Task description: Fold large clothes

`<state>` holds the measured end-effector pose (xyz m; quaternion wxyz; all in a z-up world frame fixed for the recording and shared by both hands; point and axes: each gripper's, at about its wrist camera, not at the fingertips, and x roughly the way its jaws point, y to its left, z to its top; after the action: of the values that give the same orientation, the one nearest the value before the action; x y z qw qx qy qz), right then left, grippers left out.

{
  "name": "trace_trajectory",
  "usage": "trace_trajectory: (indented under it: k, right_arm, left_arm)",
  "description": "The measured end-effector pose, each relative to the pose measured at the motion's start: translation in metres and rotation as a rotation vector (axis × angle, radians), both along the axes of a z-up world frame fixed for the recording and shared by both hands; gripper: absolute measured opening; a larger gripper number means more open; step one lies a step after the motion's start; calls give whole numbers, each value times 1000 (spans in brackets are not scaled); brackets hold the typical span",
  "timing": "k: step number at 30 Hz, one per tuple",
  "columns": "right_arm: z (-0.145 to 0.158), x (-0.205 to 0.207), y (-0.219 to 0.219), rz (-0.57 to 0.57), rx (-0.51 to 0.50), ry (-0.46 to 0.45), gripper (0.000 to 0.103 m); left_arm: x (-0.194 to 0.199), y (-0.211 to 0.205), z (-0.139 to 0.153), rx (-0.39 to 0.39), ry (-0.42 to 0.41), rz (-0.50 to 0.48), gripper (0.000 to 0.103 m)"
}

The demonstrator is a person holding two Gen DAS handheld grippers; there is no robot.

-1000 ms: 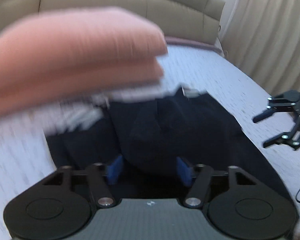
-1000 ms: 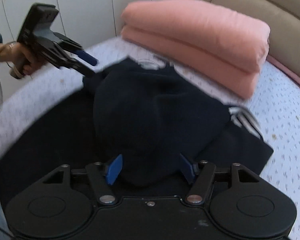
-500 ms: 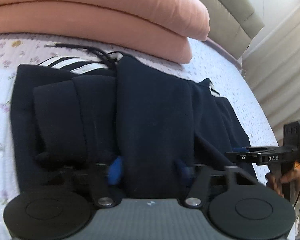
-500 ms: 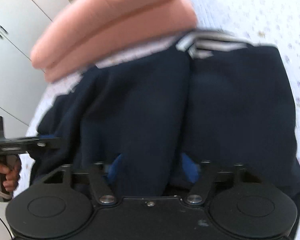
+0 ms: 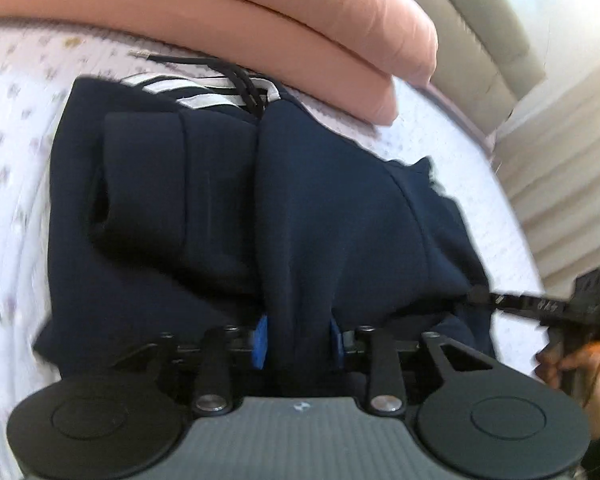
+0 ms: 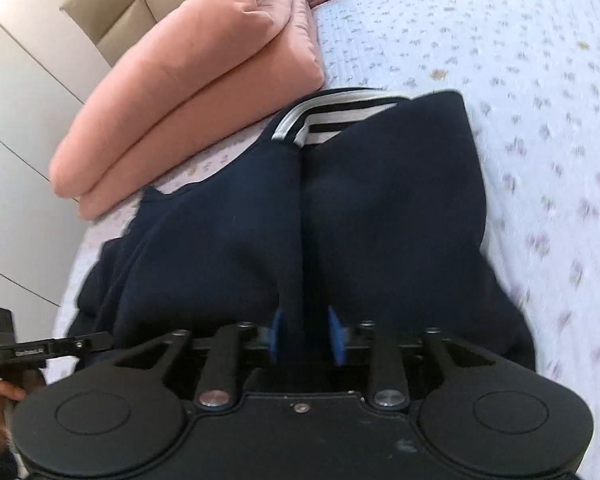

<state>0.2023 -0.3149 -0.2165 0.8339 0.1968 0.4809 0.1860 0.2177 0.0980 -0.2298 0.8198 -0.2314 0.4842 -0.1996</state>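
A navy garment [image 5: 320,208] with white stripes [image 5: 204,90] and black cords lies folded on the flowered bed sheet [image 5: 16,160]. My left gripper [image 5: 298,340] is low over its near edge, pinching a raised fold between the blue pads while its jaws are opening. In the right wrist view the same garment [image 6: 380,200] fills the middle. My right gripper [image 6: 306,334] straddles a thin fold ridge; its jaws are opening and the pads stand off the cloth. Each gripper shows in the other's view, the right gripper [image 5: 540,304] at the garment's right edge and the left gripper [image 6: 100,340] at its left edge.
A thick folded pink blanket [image 5: 260,12] lies just beyond the garment, also in the right wrist view [image 6: 188,92]. Behind it rises a beige padded headboard [image 5: 480,20]. Curtains [image 5: 572,180] hang to one side, white wardrobe doors [image 6: 12,160] to the other. A person's hand [image 5: 572,364] holds the other gripper.
Both grippers have sunk toward the bed and rolled, bringing the lifted navy cloth down onto the garment. Their wide jaws closed on folds of it, then the right pair parted again.
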Motion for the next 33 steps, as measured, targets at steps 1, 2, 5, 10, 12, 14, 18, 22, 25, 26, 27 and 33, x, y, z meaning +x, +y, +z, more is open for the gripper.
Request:
trace_trajectory:
  k: [1,2,5,10,12,14,18,22,25,26,27,33]
  right_arm:
    - [0,-4,0,5,13,7,52]
    - [-1,-8,2,17,23,21,67]
    - [-8,-16,15,79,32,80,76]
    - [1,-33,23,67,44,31,11]
    - [15,-42,18,58,14,-21,9]
    - [17,-48,14,33,-31,-15,9]
    - [-6,-46,16,24,-101,35,12]
    - [-10,-43,15,3,-131,37,38]
    - [-16,-47,9,12,-123,34,56]
    - [-16,-48,7,8,-108,37,65]
    - [-16,-49,4,4,-96,41,73]
    - [-5,-75,-12,4,-76,-24,86]
  left_arm:
    - [-3,2,2,-12,2,-1,42]
    - [-7,2,4,-12,7,-10,45]
    - [-17,1,5,7,40,-47,50]
    - [-25,-7,1,-24,34,-63,9]
    - [-32,-5,12,4,-24,-43,9]
    - [-35,1,14,-13,-20,-22,9]
    - [-29,-6,-2,33,17,-57,10]
    - [-29,-2,-2,27,30,-14,32]
    - [-35,4,-1,52,34,18,48]
    - [-39,7,0,45,36,28,50]
    - [-43,10,2,44,46,42,56]
    - [-80,46,20,81,48,133,70]
